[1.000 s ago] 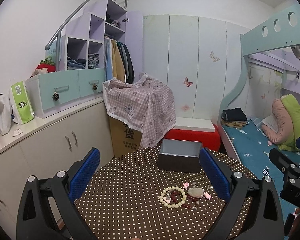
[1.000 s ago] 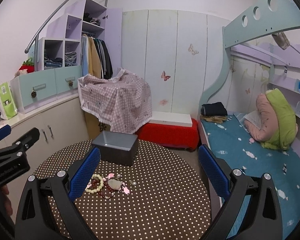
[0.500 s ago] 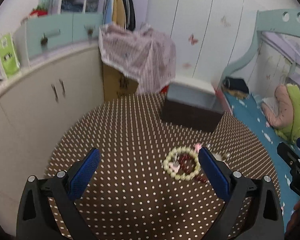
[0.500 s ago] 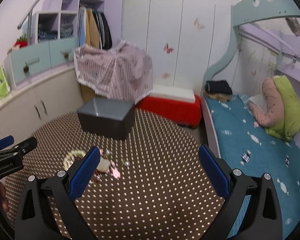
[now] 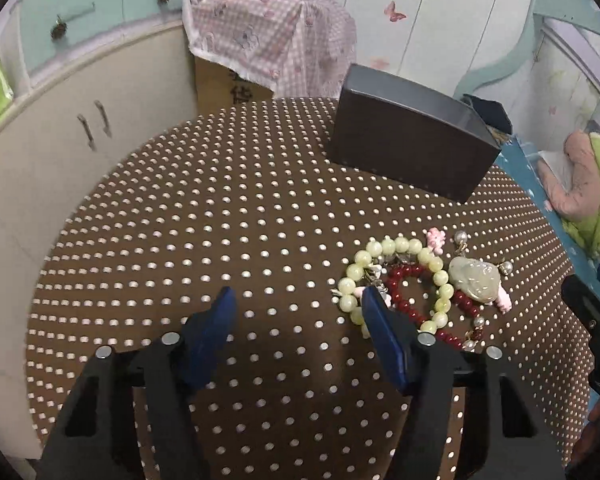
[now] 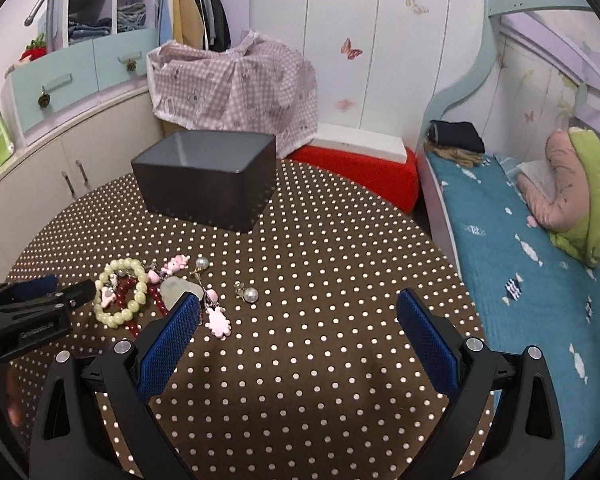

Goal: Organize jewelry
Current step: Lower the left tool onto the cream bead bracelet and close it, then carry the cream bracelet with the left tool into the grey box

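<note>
A heap of jewelry lies on the brown dotted tablecloth [image 5: 220, 220]: a pale green bead bracelet [image 5: 400, 245], a red bead bracelet [image 5: 404, 273], a jade pendant [image 5: 474, 280], pink charms and pearl earrings. My left gripper [image 5: 298, 314] hovers low just left of the heap. Its jaws are closing with only cloth between them, and its right finger covers the pale bracelet's near edge. In the right wrist view my right gripper [image 6: 300, 320] stands wide open over bare cloth, to the right of the bracelet [image 6: 141, 289] and a loose pearl earring [image 6: 250, 294].
A dark open box [image 6: 208, 178] stands at the table's far side behind the jewelry. Beyond it are a cloth-covered carton [image 6: 232, 80] and a red stool [image 6: 364, 168]. A bed [image 6: 520, 240] runs along the right, cabinets [image 5: 60, 132] along the left.
Both grippers have dropped and tipped down toward the table, so the jewelry is much closer. The left gripper's jaws have narrowed; the right one's stay wide.
</note>
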Available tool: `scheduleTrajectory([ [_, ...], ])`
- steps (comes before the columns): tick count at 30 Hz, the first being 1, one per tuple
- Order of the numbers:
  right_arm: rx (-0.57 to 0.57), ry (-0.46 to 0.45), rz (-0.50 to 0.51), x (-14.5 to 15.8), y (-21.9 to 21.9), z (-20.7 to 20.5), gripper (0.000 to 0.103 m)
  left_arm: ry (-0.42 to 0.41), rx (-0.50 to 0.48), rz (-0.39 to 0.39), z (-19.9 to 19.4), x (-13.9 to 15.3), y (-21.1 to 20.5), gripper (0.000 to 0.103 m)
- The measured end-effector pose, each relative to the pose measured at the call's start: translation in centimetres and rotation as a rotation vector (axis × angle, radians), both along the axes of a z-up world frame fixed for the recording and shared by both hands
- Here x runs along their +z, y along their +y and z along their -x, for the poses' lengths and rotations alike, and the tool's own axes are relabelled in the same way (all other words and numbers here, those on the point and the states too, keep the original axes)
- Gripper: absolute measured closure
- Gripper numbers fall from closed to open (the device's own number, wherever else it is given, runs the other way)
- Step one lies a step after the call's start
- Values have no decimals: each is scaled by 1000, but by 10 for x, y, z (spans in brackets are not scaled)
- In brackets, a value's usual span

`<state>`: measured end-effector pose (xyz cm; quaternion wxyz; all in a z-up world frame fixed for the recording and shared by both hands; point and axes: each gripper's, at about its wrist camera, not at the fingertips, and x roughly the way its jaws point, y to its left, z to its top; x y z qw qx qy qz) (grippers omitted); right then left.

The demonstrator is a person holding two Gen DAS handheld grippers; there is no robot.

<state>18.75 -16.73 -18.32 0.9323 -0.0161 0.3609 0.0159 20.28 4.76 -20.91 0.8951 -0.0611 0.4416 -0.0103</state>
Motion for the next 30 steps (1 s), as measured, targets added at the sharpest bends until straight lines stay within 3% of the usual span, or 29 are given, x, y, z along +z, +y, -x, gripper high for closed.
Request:
scheduleTrajectory([
  [5,13,25,-16,-7,0,-9,8,1,-18,-74,-7,-3,-10,45],
  [7,18,40,-31,-9,-1,-12,8,-8,-19,-136,-9,-6,-15,62],
  [8,19,45,-33,-11,-2,-13,8,-13,-25,-130,-10,-7,-16,68],
  [10,23,53,-35,-13,-1,-14,8,-12,-8,-137,-13,-8,-15,93],
  [14,31,74,-36,-18,0,-18,8,-6,-9,-62,-8,-4,6,95],
  [25,44,113,-9,-32,7,-47,9,-89,-46,72,11,31,27,95],
  [26,51,114,-14,-33,9,-51,11,-96,-56,81,12,35,27,95],
  [28,63,141,-22,-37,11,-58,45,-106,-71,90,12,40,27,95],
  [30,71,157,-23,-40,13,-63,48,-117,-87,100,10,45,27,95],
])
